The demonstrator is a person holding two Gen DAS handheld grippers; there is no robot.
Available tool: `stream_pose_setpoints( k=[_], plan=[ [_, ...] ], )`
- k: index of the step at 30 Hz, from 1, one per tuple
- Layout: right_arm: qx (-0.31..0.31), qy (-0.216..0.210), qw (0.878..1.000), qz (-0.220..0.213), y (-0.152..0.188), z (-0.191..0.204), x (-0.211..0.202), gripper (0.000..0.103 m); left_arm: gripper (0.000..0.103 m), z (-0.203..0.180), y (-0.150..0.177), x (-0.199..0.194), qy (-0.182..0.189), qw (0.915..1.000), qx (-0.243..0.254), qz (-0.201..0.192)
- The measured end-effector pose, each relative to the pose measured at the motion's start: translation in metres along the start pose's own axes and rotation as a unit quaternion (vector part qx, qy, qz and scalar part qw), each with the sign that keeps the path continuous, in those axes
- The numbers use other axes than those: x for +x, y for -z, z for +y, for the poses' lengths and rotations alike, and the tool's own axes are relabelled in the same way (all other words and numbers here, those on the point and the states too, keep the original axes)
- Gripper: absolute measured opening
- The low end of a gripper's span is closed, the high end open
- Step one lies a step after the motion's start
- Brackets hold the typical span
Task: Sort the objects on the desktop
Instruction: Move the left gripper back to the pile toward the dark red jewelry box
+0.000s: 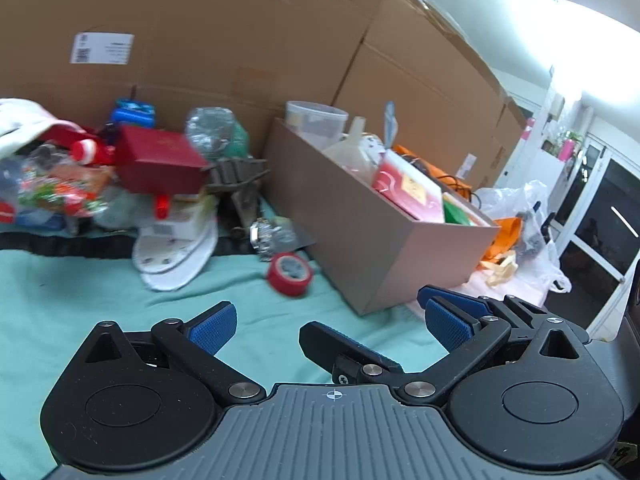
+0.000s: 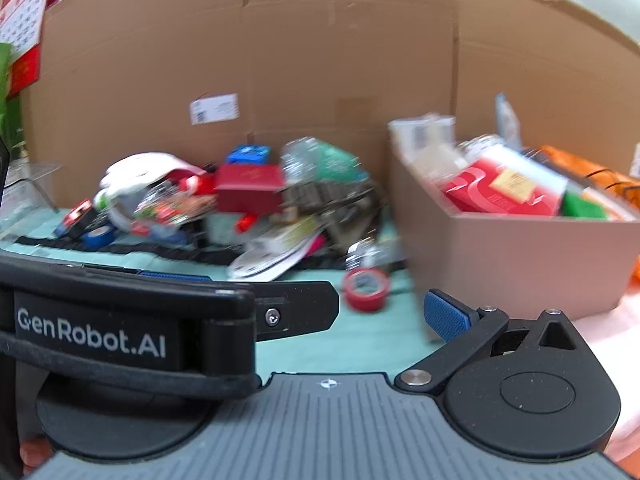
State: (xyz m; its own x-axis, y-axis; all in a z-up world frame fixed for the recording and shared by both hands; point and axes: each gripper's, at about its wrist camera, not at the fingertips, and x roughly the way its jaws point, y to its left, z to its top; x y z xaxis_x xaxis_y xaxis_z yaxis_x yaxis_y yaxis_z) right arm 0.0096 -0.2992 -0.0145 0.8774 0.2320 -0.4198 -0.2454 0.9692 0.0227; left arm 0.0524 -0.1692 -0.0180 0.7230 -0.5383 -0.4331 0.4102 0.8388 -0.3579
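Note:
A pile of mixed objects lies on the green cloth [image 1: 80, 292]: a red box [image 1: 160, 160], a red tape roll [image 1: 290, 274], white round pads [image 1: 176, 252], a crumpled clear bottle [image 1: 208, 128] and snack packets [image 1: 60, 192]. An open cardboard box [image 1: 360, 240] at the right holds sorted items. My left gripper [image 1: 330, 322] is open and empty, low over the cloth in front of the tape roll. My right gripper [image 2: 380, 316] is open and empty; the left gripper's body [image 2: 120, 332] crosses in front of its left finger. The tape roll [image 2: 366, 290] shows just ahead of it.
Tall cardboard sheets [image 1: 240, 40] wall off the back. A blue tape roll [image 2: 98, 236] and a black strap [image 2: 120, 248] lie at the pile's left. Plastic bags [image 1: 520, 220] with orange items sit right of the box. A calendar [image 2: 24, 12] hangs at far left.

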Motion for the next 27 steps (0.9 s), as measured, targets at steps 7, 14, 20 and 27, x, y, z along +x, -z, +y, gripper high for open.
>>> stream_pose_setpoints(
  k=[7, 14, 20, 27],
  plan=[
    [-0.01, -0.036, 0.999, -0.002, -0.003, 0.036, 0.006, 0.103, 0.103, 0.041, 0.0, -0.035, -0.037, 0.9985, -0.033, -0.025],
    [-0.021, -0.051, 0.998, -0.012, -0.019, 0.06, 0.023, 0.103, 0.103, 0.072, -0.016, -0.056, -0.063, 0.9956, -0.049, -0.049],
    [-0.011, -0.048, 0.998, -0.03, -0.035, 0.063, 0.044, 0.103, 0.103, 0.084, -0.045, -0.052, -0.07, 0.9946, -0.019, -0.074],
    [0.007, -0.045, 0.999, -0.025, -0.047, 0.048, 0.077, 0.101, 0.102, 0.096, -0.072, -0.017, -0.056, 0.9968, -0.011, -0.056]
  ],
)
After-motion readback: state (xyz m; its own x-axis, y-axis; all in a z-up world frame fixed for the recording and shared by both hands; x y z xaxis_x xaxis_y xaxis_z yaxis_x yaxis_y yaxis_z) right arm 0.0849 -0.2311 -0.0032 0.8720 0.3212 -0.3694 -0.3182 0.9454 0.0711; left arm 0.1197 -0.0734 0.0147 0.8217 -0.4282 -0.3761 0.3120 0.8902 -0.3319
